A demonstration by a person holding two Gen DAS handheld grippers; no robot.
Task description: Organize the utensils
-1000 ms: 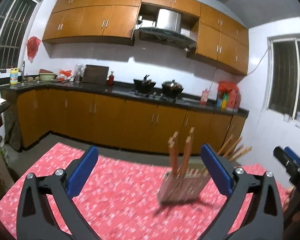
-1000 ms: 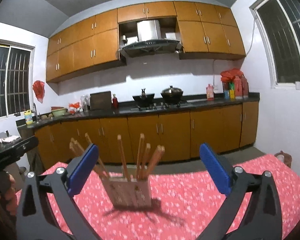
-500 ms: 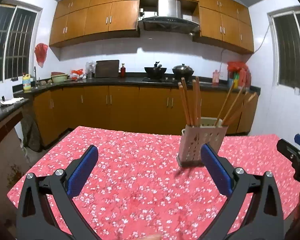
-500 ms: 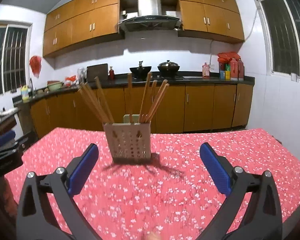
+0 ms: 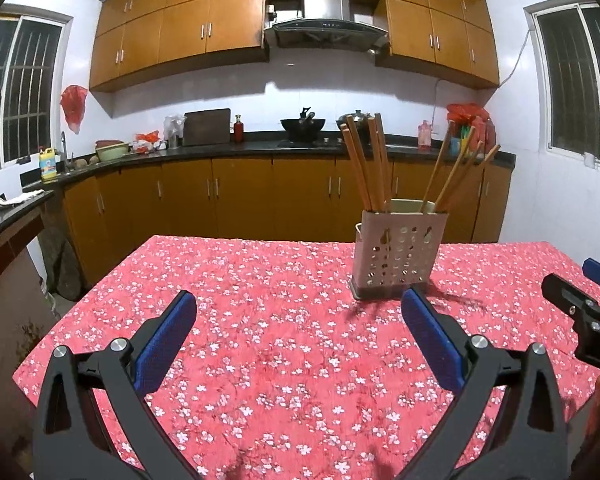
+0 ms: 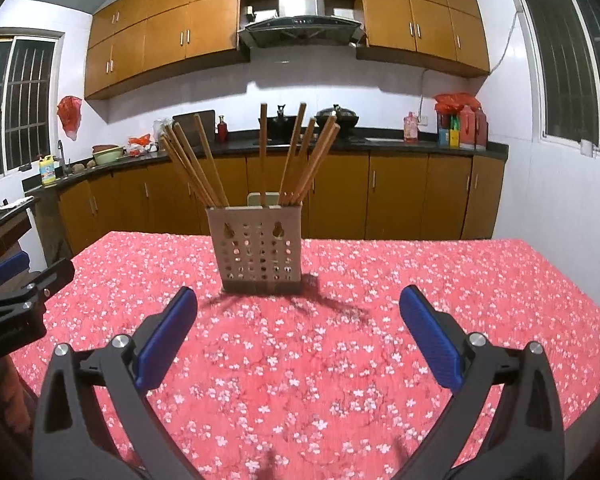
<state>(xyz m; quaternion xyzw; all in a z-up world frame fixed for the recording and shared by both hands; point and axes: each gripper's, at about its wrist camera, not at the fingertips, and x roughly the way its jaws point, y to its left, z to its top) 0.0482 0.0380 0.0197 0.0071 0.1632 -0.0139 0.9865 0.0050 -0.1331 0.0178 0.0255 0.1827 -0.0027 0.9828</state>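
left gripper: jaws spread wide, blue pads far apart, nothing held; it hovers above the tablecloth.
right gripper: jaws equally wide, blue pads well apart, nothing between them; also above the tablecloth.
utensil holder: straight ahead of the right gripper, centred between its fingers and beyond their tips; ahead and to the right of the left gripper, just past its right fingertip. beige, perforated, upright on the cloth.
chopsticks: wooden, standing in the holder, fanned into a left-leaning bunch and a right-leaning bunch, with one nearly upright between them, as seen from the right gripper; their tops rise above the counter line behind.
tablecloth: red with small white flowers, under both grippers.
grippers to each other: the right gripper shows at the far right edge of the left view; the left gripper shows at the far left edge of the right view.
counter: dark, well beyond the table, with pots and bottles on it.
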